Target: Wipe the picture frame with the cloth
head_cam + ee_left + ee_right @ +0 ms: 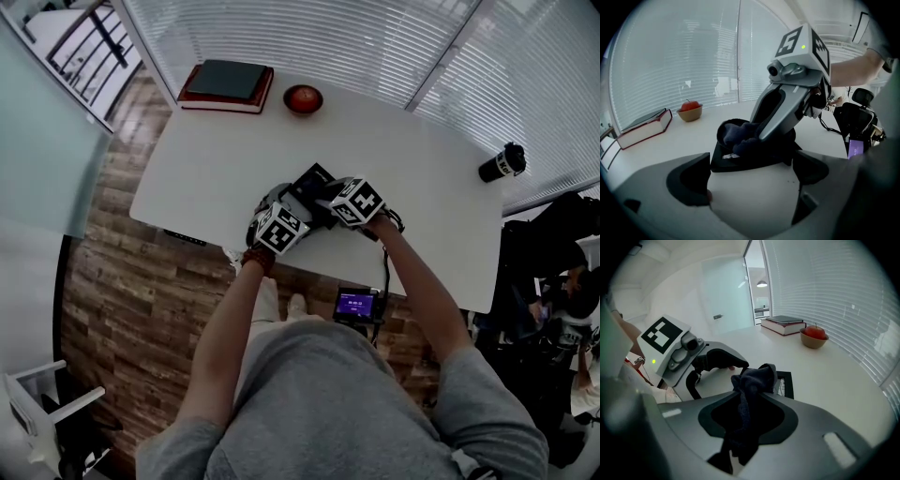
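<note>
Presently, in the head view: noted both grippers meeting near the front edge of the white table (412, 159), left gripper (274, 208) and right gripper (317, 199) crowded over a dark picture frame (314, 175); cloth not separable from the grippers here. Also logged on the table, well apart from the work: book (227, 82), bowl with an apple (303, 99), dark cup (502, 162). In the left gripper view: found own jaws spread wide with only bare table between them, pinching nothing; picture frame (721, 161) lying flat just beyond the jaw tips; dark cloth (738, 136) bunched on top of it, with the right gripper angled down into the bundle from above. In the right gripper view: found own jaws pressed together on the cloth (752, 385), a twisted wad standing out ahead and a tail hanging behind; corner of the frame (788, 380) visible just past the wad; left gripper alongside, jaws apart. Judged step: wiping under way or about to begin, cloth brought onto the frame. Contact pressure not readable from any view. Judged next move: keep the pinch firm, drag the wad across the glass and along the borders; consider steadying the frame with the left jaws, since a light frame may slide.
</note>
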